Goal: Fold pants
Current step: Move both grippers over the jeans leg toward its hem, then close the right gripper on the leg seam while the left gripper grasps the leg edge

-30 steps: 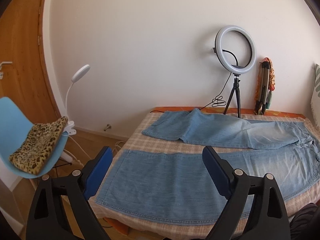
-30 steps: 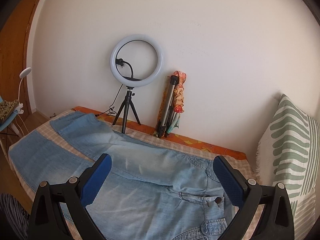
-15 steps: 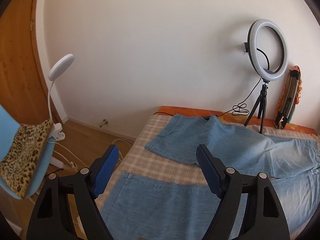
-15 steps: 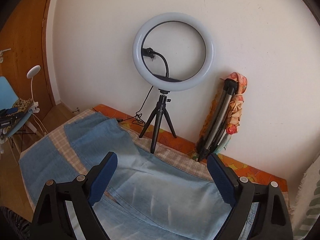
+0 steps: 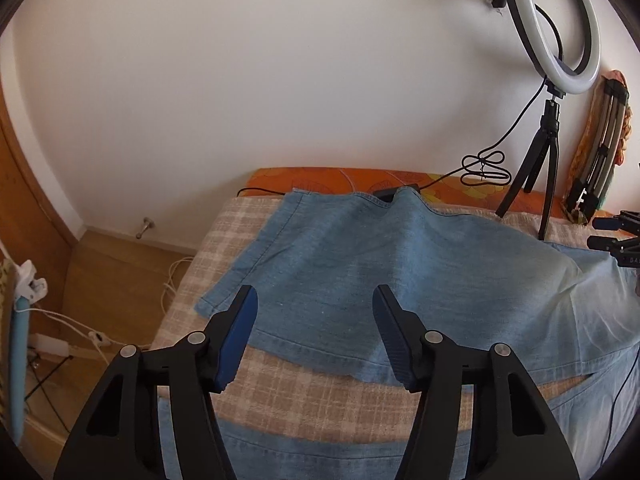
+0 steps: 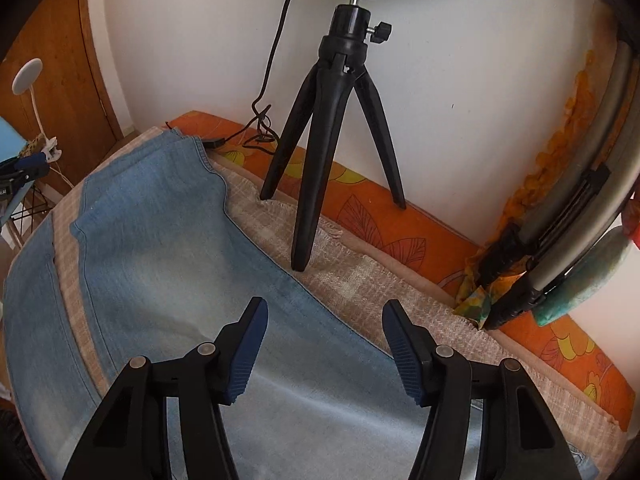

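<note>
On the left of the left wrist view a wooden door meets the white wall, with white cables trailing over the wood floor below it. To the right sits the bed, spread with a beige checked blanket, and an orange patterned sheet shows along its far edge against the wall. The jeans lie flat on the blanket, legs reaching toward the left edge of the bed with a strip of blanket between them; the far leg's hem stops near the bed's left side. The left gripper hovers above the near edge of the far leg, jaws spread wide and empty. Far right, a ring light on a black tripod stands on the bed by the wall, its cable coiled beside it.

In the right wrist view the right gripper hangs over the far leg's far edge, jaws wide, holding nothing, near the tripod's front foot. A folded stand leans against the wall at the far right.
</note>
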A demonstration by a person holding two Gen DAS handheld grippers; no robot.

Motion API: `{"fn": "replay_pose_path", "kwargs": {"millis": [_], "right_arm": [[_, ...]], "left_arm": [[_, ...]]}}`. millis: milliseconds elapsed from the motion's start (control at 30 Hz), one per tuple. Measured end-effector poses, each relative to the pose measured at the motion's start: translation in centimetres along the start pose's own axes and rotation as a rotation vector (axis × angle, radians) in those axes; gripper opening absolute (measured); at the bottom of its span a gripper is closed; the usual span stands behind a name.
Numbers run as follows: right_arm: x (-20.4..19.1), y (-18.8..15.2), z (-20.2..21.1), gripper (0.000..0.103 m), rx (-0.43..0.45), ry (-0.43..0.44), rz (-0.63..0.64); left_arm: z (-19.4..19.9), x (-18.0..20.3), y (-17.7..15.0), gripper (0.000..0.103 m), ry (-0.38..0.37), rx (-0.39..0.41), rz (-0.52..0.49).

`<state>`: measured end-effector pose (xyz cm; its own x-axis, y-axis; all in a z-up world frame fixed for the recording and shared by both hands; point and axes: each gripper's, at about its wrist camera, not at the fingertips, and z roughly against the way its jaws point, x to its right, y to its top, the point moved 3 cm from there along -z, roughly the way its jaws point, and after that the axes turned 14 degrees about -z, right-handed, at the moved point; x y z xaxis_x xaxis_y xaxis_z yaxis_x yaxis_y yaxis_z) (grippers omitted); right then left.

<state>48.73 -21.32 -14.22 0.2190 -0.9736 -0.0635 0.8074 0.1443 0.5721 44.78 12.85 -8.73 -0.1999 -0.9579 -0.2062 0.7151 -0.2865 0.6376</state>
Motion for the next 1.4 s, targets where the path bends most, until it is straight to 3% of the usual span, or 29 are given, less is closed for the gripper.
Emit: {"fn": "replay_pose_path", "kwargs": {"millis": [200,500,533,667,767,800,967,1133,1200,1300,1400], "right_arm": [[0.1,0.5,-3.6,0.062,-0.045,0.104,0.011],[-1.0,-0.4,-6.9,0.064,-0.104,0.101,0.086],[-1.0,-0.5,-6.9,0.062,-0.103,0.1,0.089],[-1.8,-1.1,-6.4,0.024,-0.106,0.124,0.114],[-2.2,-1.6,-5.9,0.006,-0.111,0.088,0.13],[-2.2,-1.6,-5.7,0.004,-0.114,0.083,0.119],[-2.2,-1.6,-1.8,0.002,-0.043,0.097,0.042],[-4.7,-3.4,5.0,0.002,0.044,0.128,0.072],[-6.1,-4.7,7.7,0.002,0.065,0.16,0.09],[-8.3,-7.7,10.8,0.002,0.071,0.201,0.105],[-10.7,-11.5,12.9,0.002,0.065,0.25,0.085]], "left_arm": [[-5.8,1.8,0.1,0.033,-0.076,-0.077,-0.027],[-10.3,1.7,-1.0,0.029,-0.094,-0.14,0.002],[-10.5,1.7,-1.2,0.029,-0.091,-0.144,0.001],[-10.8,1.7,-1.2,0.029,-0.08,-0.135,-0.003],[-10.9,1.9,-1.2,0.029,-0.066,-0.133,-0.016],[-10.9,1.9,-1.2,0.029,-0.064,-0.136,-0.016],[-9.5,1.4,-1.2,0.029,-0.052,-0.139,0.015],[-6.1,-0.1,-1.2,0.029,-0.076,-0.102,0.079],[-4.4,-0.6,-1.0,0.029,-0.072,-0.084,0.096],[-2.1,-0.8,-0.7,0.038,-0.077,-0.061,0.128],[0.0,0.1,-0.3,0.039,-0.077,-0.045,0.125]]}}
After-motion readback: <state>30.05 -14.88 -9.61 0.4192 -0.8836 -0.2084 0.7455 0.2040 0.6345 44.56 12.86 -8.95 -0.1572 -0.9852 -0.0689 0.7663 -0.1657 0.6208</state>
